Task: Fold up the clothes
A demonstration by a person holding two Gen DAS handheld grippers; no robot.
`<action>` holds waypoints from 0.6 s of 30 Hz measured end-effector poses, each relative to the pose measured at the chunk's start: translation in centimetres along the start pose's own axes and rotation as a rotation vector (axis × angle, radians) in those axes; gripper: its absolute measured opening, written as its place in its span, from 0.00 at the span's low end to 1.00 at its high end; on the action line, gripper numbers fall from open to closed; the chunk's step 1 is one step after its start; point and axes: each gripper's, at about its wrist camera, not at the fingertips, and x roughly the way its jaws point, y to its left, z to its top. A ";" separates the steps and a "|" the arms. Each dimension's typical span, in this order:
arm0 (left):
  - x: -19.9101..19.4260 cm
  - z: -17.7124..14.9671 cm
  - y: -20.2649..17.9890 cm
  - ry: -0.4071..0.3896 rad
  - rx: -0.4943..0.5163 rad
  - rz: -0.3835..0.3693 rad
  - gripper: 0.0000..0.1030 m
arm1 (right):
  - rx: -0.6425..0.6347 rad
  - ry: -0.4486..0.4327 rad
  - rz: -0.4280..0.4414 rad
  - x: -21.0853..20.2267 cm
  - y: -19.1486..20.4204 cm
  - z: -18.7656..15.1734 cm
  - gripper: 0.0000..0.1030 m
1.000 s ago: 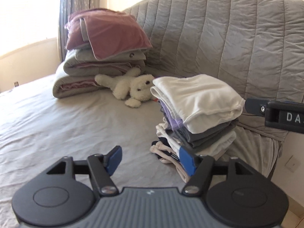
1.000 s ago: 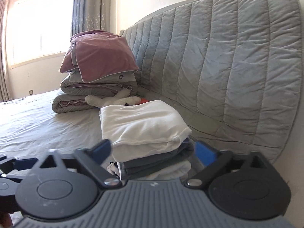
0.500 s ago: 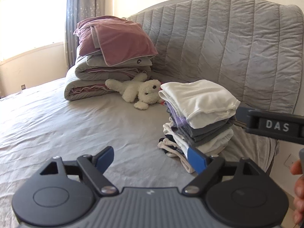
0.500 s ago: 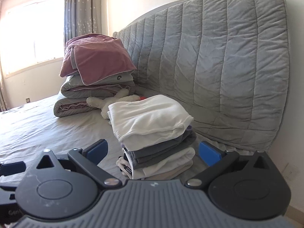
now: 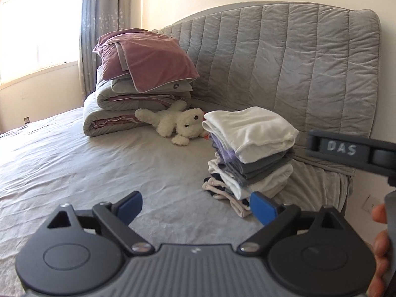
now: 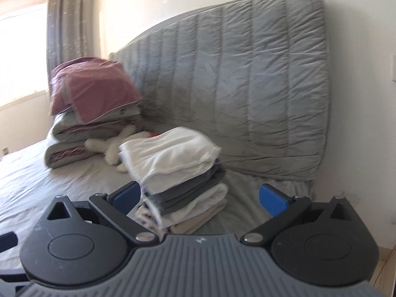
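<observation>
Just beyond the blue fingertips of both grippers, sitting on a grey bed (image 5: 74,153): a stack of folded clothes (image 5: 250,156), white garment on top, grey, lilac and cream layers beneath, lower edges straggling out unevenly. Leaning slightly, so likely toppling or sliding apart if nudged by a finger from the side; any sweep toward it risking undoing the folds. Lying past the stack, toward the quilted headboard (image 5: 284,61): a white plush toy (image 5: 180,123) and a pile of folded bedding (image 5: 138,94).

Left gripper (image 5: 195,206) hovering low over the sheet, level, pointing at the headboard, fingers spread wide and holding nothing, stack just ahead of its right finger. Right gripper (image 6: 200,198) hovering likewise, fingers spread wide and empty, stack showing between them but beyond the tips. Slightly blurred view there.
</observation>
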 end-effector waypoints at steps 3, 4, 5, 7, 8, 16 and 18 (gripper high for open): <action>-1.0 -0.9 1.6 0.002 -0.013 0.032 0.97 | -0.004 0.009 0.029 -0.9 1.3 -0.9 1.00; -1.3 -1.3 2.3 0.003 -0.017 0.046 0.97 | -0.001 0.011 0.044 -1.2 1.9 -1.2 1.00; -1.7 -1.6 3.2 0.006 -0.026 0.064 0.97 | 0.000 0.016 0.066 -1.5 2.5 -1.5 1.00; -2.4 -2.4 5.1 0.012 -0.045 0.102 0.97 | 0.000 0.026 0.108 -2.0 4.0 -2.2 1.00; -2.8 -2.8 6.3 0.017 -0.058 0.123 0.97 | -0.002 0.033 0.127 -2.2 4.9 -2.6 1.00; -6.5 -7.2 16.3 0.053 -0.159 0.299 0.97 | -0.076 0.127 0.318 -4.0 12.8 -6.5 1.00; -7.2 -8.3 18.8 0.059 -0.192 0.337 0.97 | -0.111 0.146 0.361 -4.7 14.8 -7.5 1.00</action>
